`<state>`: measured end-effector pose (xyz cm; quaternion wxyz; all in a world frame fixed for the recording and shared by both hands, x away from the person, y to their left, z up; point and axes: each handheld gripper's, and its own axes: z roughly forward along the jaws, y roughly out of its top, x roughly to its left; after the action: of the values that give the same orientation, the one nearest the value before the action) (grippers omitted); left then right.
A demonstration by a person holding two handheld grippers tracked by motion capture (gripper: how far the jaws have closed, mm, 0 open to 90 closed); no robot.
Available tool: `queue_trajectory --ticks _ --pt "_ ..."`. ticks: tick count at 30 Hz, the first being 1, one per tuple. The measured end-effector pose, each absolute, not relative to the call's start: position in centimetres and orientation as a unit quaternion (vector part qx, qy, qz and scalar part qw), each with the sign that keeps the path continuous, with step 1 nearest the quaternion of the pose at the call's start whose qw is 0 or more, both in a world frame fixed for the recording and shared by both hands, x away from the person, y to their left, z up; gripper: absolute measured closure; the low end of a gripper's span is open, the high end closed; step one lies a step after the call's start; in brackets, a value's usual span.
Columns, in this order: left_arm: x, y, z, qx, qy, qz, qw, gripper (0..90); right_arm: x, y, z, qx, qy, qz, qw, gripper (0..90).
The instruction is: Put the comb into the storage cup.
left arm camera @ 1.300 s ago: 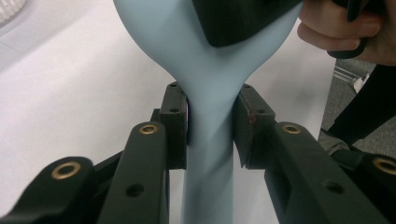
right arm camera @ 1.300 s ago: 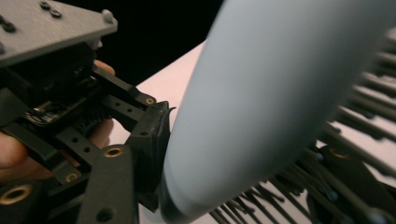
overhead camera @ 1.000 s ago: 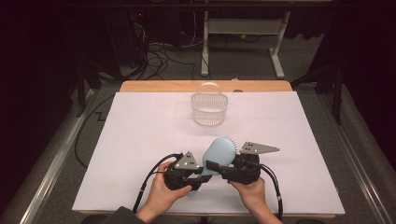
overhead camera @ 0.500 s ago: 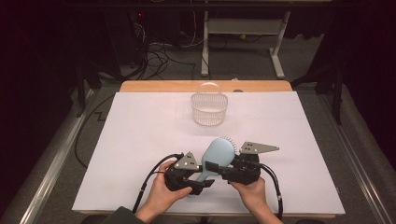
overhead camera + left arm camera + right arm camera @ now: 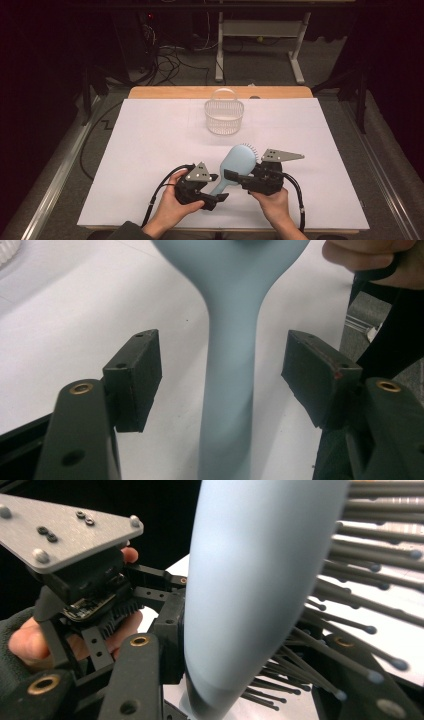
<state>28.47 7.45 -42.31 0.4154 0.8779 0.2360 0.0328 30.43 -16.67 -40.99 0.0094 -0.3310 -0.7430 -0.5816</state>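
1. Pale blue plastic hairbrush (image 5: pixel 239 162) as the landmark: lifted a little over the white surface (image 5: pixel 150 145), near its front edge, head pointing away toward the far side, handle pointing back toward the person.
2. Bristle side turned to the right, seen in the right gripper view as dark pins with small round tips (image 5: pixel 370 629).
3. Right claw (image 5: pixel 235 176): clamped on the brush just under the head, one black pad pressed on the smooth back (image 5: pixel 170 640), the other side among the bristles.
4. Right hand (image 5: pixel 272 202) directly behind the brush, closed around the body of its gripper, grey three-cornered plate (image 5: pixel 281 155) just to the right of the brush head.
5. Left claw (image 5: pixel 215 199): apart, just opened wider, the brush handle (image 5: pixel 227 390) standing between the two pads with a clear gap on both sides, so touching neither.
6. Left hand (image 5: pixel 172 202) to the left of the brush handle and a little behind it, holding its gripper low over the surface.
7. Black cables looping from both grippers behind the brush toward the front edge of the surface.
8. Clear plastic basket (image 5: pixel 224 116) with a thin arched handle, standing upright well beyond the brush head, near the far side of the surface, apart from the brush and from both claws.
9. Wooden edge of the table (image 5: pixel 165 92) visible behind the basket.
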Motion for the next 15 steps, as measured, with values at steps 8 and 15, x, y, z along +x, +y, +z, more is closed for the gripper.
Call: queue_trajectory --ticks 8,15 --pt "28.5 8.5 -42.2 0.868 0.25 0.049 0.426 32.3 30.9 -17.4 -40.5 -0.339 -0.742 -0.579 -0.002 55.4" --pt "28.6 10.5 -42.2 0.848 0.282 0.055 0.445 32.3 31.2 -18.0 -40.3 -0.345 -0.746 -0.57 -0.01 55.4"
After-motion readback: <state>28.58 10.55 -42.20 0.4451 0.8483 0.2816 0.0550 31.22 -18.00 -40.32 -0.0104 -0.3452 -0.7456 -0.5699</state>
